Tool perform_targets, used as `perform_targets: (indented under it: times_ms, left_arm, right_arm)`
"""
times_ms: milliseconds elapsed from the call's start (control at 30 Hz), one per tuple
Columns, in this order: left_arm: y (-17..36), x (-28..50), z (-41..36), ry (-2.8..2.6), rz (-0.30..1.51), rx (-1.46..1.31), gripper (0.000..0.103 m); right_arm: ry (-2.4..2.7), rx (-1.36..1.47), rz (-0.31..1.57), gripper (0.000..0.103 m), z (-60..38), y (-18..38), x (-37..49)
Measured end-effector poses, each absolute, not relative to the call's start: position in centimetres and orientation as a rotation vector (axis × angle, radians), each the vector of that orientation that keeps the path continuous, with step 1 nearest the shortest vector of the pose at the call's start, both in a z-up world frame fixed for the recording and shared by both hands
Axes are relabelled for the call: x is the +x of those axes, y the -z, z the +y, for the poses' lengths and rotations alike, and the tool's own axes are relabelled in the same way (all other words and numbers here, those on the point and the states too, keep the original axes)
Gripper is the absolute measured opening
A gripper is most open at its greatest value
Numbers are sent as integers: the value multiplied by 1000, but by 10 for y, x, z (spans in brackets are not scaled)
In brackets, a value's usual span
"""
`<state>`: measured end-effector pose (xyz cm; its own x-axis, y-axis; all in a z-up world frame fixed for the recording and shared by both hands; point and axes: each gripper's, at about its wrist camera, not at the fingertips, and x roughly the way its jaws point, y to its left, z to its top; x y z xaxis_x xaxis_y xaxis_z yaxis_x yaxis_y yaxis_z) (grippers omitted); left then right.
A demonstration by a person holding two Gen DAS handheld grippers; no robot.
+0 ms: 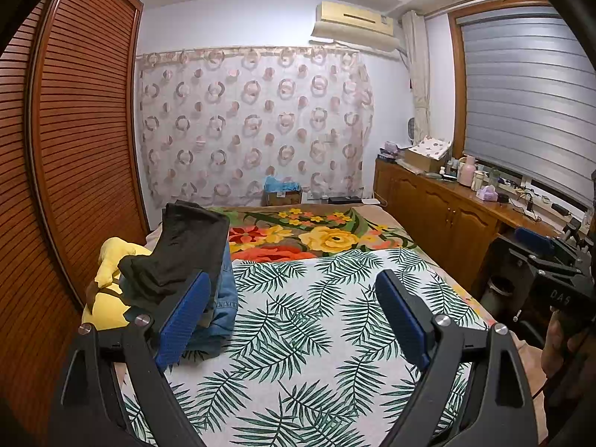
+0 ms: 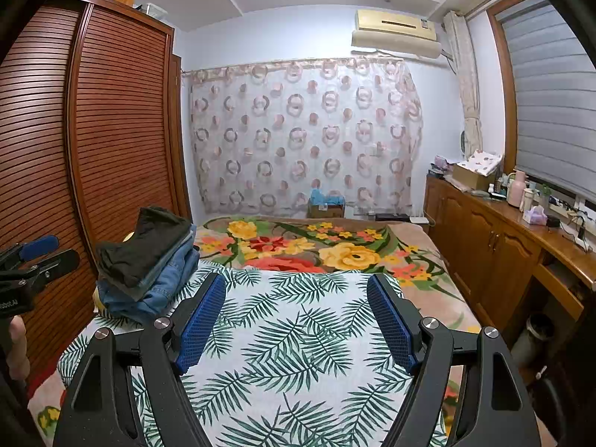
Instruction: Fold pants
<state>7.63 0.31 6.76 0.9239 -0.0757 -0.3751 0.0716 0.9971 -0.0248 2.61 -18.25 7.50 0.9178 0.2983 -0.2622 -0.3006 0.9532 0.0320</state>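
Right wrist view: right gripper (image 2: 296,320) and left gripper (image 1: 290,316) both spread wide, empty, over palm-leaf sheet (image 2: 298,354). Pants pile (image 2: 149,260) stacked far left (black pair topmost). Probably between garments; next needs reach leftward, pinch on top pair.

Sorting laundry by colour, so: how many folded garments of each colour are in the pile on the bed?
Black or dark: 1, on top of the pile
Blue denim: at least 1, underneath; the layers are hard to separate
Total: at least 2
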Motion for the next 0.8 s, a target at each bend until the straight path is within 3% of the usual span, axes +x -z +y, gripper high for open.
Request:
perform_targets:
  times_ms: [800]
  left_arm:
    - [-67, 76, 4, 78, 387, -12, 91]
  right_arm:
    - [-318, -10, 266, 80, -192, -69, 29]
